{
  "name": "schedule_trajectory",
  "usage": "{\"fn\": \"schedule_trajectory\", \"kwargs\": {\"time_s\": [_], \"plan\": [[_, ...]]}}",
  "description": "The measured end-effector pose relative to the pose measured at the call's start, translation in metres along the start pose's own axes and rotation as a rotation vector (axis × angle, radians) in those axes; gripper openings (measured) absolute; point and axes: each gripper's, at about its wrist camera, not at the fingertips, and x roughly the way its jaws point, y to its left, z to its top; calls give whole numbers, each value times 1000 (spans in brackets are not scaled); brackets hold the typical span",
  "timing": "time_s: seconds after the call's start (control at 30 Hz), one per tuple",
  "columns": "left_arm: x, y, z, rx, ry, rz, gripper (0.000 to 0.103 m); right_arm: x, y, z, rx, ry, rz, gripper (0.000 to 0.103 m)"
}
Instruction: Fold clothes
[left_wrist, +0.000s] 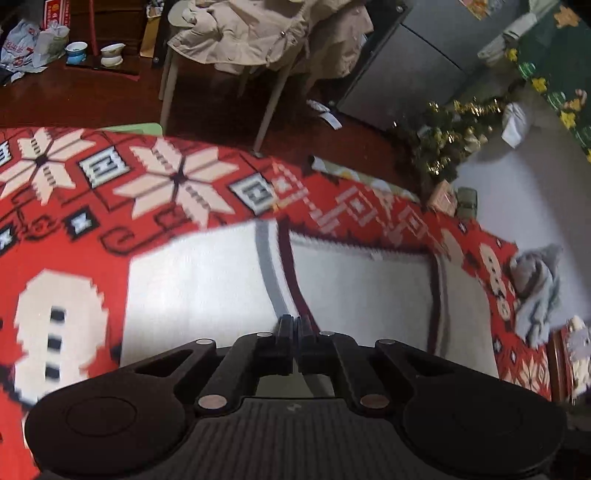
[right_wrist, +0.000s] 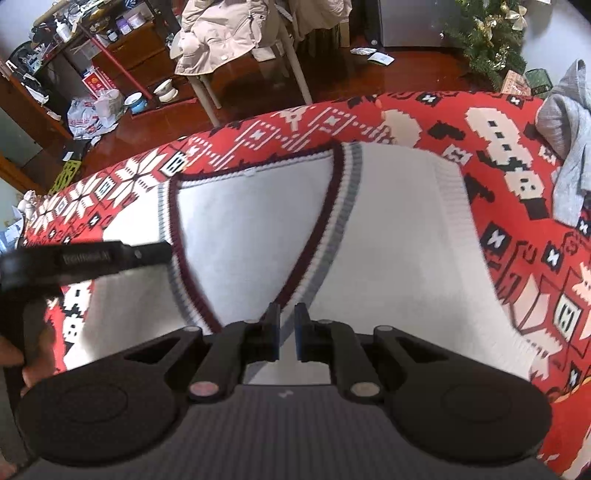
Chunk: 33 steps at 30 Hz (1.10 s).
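Observation:
A white knitted vest (left_wrist: 207, 280) (right_wrist: 251, 229) with maroon and grey trim lies flat on a red patterned blanket (left_wrist: 55, 240) (right_wrist: 524, 236). My left gripper (left_wrist: 295, 321) is shut, and the vest's striped trim runs right into its fingertips. Seen from the right wrist, the left gripper (right_wrist: 166, 253) comes in from the left with its tip on the trim at the vest's left edge. My right gripper (right_wrist: 286, 314) hovers just short of the point of the V-neck. Its fingers stand a narrow gap apart with nothing between them.
A crumpled grey garment (left_wrist: 535, 291) (right_wrist: 569, 147) lies at the blanket's right edge. Beyond the blanket stand a chair draped with a beige coat (left_wrist: 251, 33) (right_wrist: 218, 33), a Christmas tree (left_wrist: 450, 140) (right_wrist: 487, 40) and bowls (right_wrist: 162, 90) on the dark wood floor. A person's hand (right_wrist: 14, 358) shows at lower left.

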Motion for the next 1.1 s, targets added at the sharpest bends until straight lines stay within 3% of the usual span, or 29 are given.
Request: {"fn": "schedule_trajectory", "kwargs": {"time_s": [0.13, 0.23, 0.43, 0.53, 0.67, 0.87, 0.97, 1.1], "plan": [[4, 7, 20, 13, -21, 2, 4, -3, -14, 10, -1, -14, -15, 10], [7, 11, 34, 36, -34, 3, 4, -2, -24, 22, -49, -17, -23, 16], [11, 17, 52, 207, 29, 11, 5, 6, -46, 62, -240, -24, -30, 27], [11, 23, 57, 263, 63, 28, 6, 16, -60, 88, -319, -9, -23, 27], [7, 25, 60, 371, 78, 26, 20, 32, -70, 124, -463, 22, -3, 29], [8, 20, 67, 554, 156, -38, 29, 52, -63, 153, -730, 126, 90, 29], [13, 20, 73, 576, 201, -69, 29, 62, -57, 161, -808, 179, 117, 29], [25, 21, 81, 561, 261, -105, 29, 70, -54, 169, -809, 232, 152, 28]]}}
